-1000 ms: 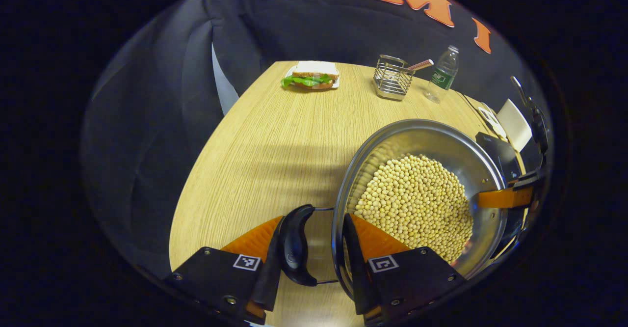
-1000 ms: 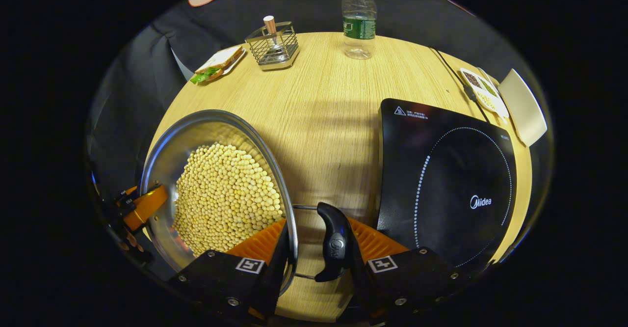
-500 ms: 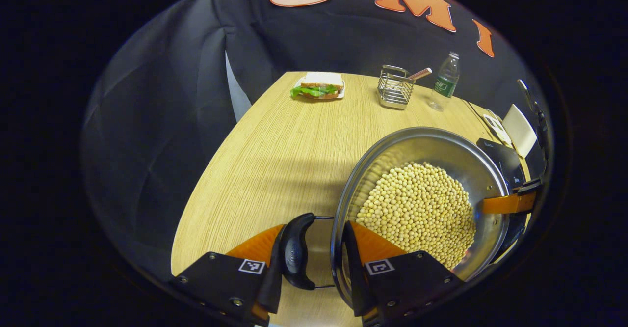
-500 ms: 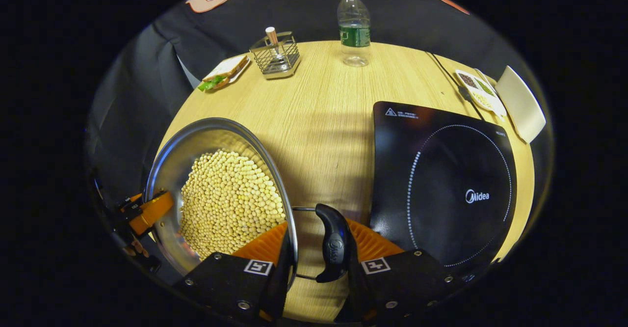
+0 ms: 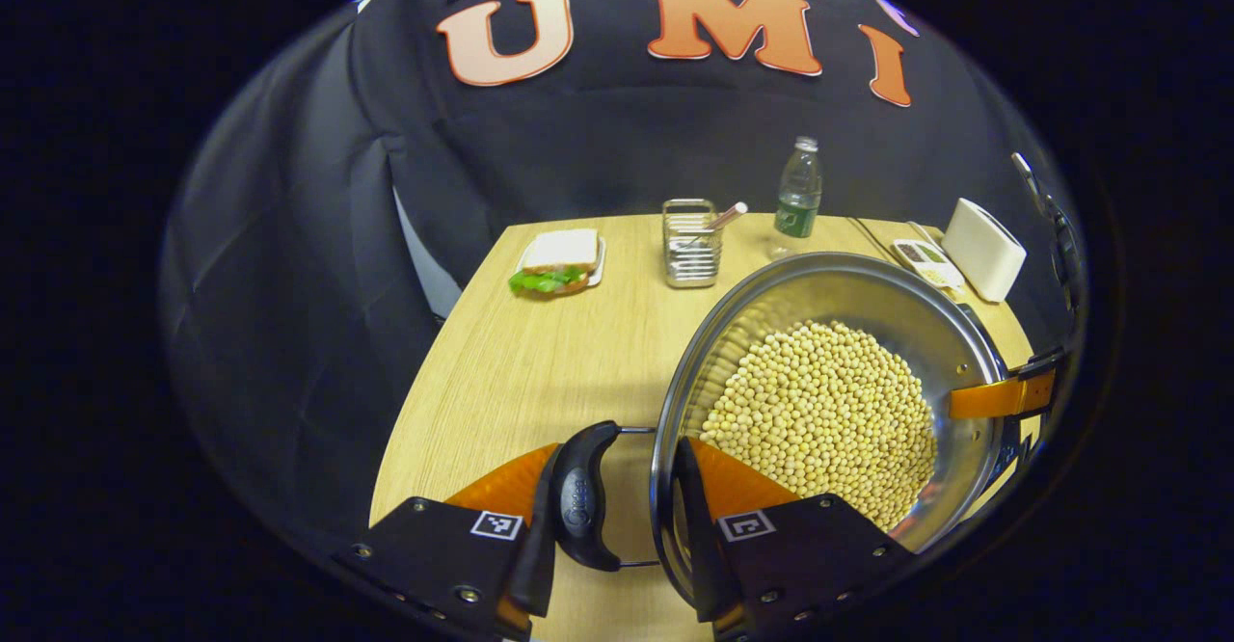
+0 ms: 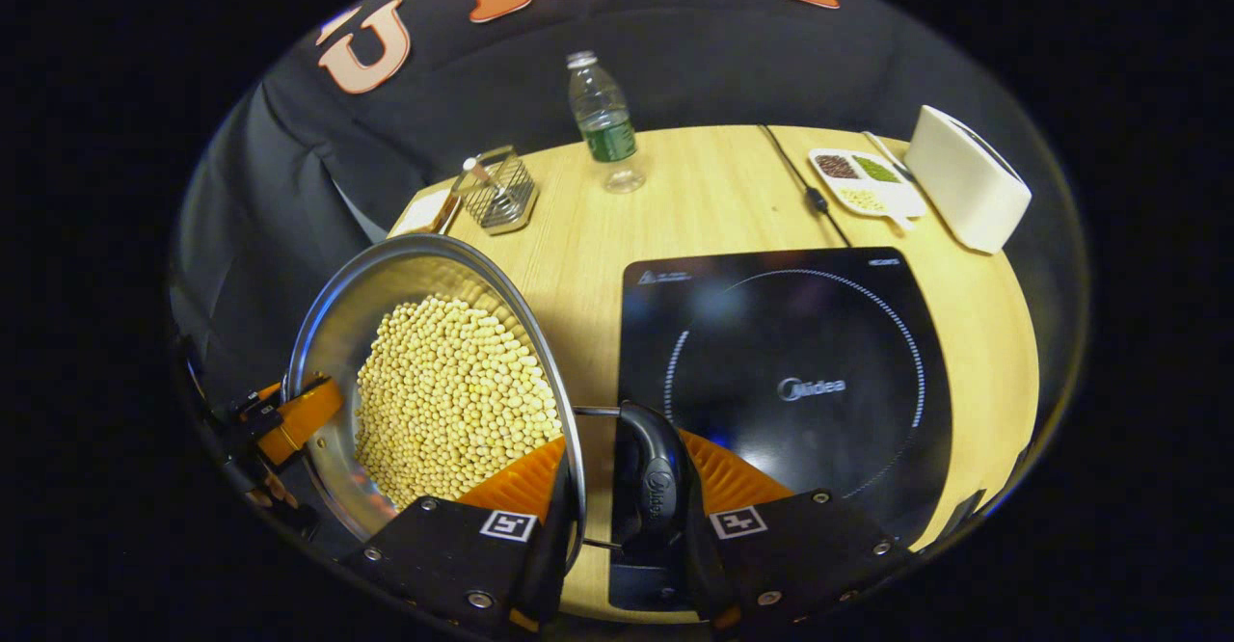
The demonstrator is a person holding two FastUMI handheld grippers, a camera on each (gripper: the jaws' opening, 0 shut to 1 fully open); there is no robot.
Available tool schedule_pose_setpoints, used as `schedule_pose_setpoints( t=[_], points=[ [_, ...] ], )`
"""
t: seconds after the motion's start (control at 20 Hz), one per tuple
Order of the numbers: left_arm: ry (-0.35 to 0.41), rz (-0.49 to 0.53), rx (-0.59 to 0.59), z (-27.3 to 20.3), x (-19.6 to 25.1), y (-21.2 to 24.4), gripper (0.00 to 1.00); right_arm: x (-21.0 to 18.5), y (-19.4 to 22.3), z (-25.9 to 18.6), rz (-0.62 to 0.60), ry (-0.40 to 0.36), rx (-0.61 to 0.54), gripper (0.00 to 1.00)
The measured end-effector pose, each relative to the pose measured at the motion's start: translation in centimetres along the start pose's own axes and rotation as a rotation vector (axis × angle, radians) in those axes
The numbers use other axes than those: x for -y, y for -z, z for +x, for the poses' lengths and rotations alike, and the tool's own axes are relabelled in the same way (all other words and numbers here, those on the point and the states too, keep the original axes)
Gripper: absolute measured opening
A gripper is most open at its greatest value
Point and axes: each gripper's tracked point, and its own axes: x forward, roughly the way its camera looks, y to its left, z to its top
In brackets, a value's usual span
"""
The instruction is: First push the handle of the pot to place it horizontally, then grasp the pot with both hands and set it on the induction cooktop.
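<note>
Left gripper view: left gripper [image 5: 625, 512] is clamped over the steel pot [image 5: 829, 401] rim and its black loop handle [image 5: 581, 507], pot full of pale yellow beans [image 5: 819, 415], held above the wooden table [image 5: 540, 353]. Right gripper view: right gripper [image 6: 622, 507] is clamped the same way on the opposite handle [image 6: 654, 488], pot just left of the black induction cooktop [image 6: 791, 382]. Load looks heavy, steel slick, beans loose; grip at both handles, keep level.

Shiny polished metal pot [image 5: 848, 285], glossy black glass-looking cooktop [image 6: 791, 372], matt wood-grain tabletop [image 6: 713, 199], clear plastic bottle [image 6: 603, 121], wire metal basket [image 5: 692, 242].
</note>
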Motion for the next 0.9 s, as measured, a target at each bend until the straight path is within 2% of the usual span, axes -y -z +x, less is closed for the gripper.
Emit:
schedule_pose_setpoints(
  t=[0.25,0.4,0.5,0.6,0.65,0.9],
  points=[
    [0.063,0.040,0.043,1.9,0.3,0.2,0.58,6.5,-2.0,-4.4,0.052,0.049,0.061,0.51],
    [0.095,0.060,0.056,2.3,0.2,0.0,0.55,10.0,-2.7,-5.0,0.084,0.078,0.081,0.51],
    [0.117,0.071,0.057,2.6,0.3,0.0,0.58,12.1,-2.9,-5.3,0.101,0.098,0.090,0.51],
    [0.136,0.081,0.054,2.8,0.1,-0.1,0.55,14.2,-3.0,-5.8,0.114,0.120,0.092,0.51],
    [0.143,0.088,0.052,2.7,-0.2,-0.3,0.58,15.2,-3.0,-5.9,0.119,0.128,0.092,0.51],
    [0.168,0.102,0.049,2.5,-1.2,-1.5,0.58,18.8,-3.9,-5.9,0.131,0.152,0.096,0.51]
  ],
)
